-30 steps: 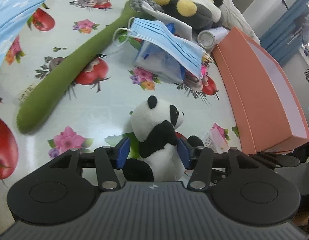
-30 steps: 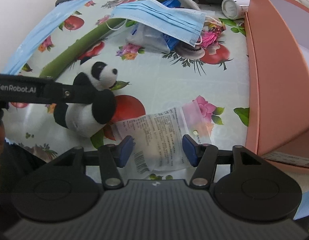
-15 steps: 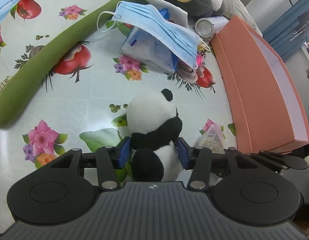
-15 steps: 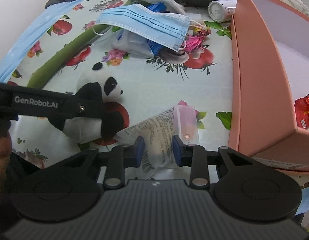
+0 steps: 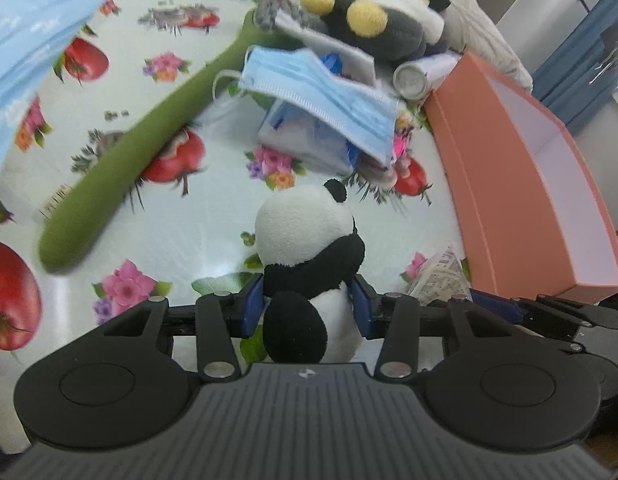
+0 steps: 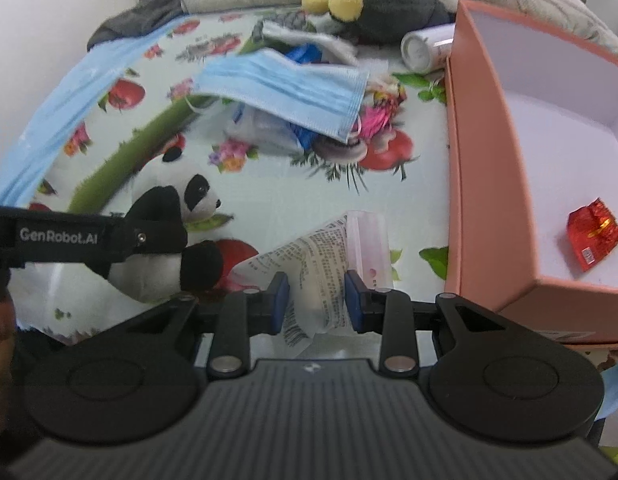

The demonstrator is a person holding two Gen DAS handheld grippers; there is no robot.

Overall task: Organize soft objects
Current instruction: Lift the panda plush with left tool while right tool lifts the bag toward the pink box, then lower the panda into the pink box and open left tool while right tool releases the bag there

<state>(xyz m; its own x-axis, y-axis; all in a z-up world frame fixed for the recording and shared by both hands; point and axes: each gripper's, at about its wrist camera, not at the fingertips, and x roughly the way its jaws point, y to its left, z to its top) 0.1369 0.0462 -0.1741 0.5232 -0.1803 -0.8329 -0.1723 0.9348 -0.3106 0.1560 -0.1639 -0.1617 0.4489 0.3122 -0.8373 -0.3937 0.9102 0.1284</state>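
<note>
While left gripper (image 5: 307,310) pinches panda plush (image 5: 309,256) at waist, right gripper (image 6: 313,300) pinching printed plastic bag (image 6: 317,264), near pink box (image 6: 489,200): lift clear of wall, release inside.

Between your left jaws sits a fuzzy plush panda (image 5: 309,248); your right jaws pinch a crinkly clear-plastic packet (image 6: 317,264) — over glossy, smooth oilcloth (image 5: 213,240).

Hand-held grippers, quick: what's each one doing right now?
Left hand-held gripper: closed on the panda plush.
Right hand-held gripper: closed on the clear printed packet.
</note>
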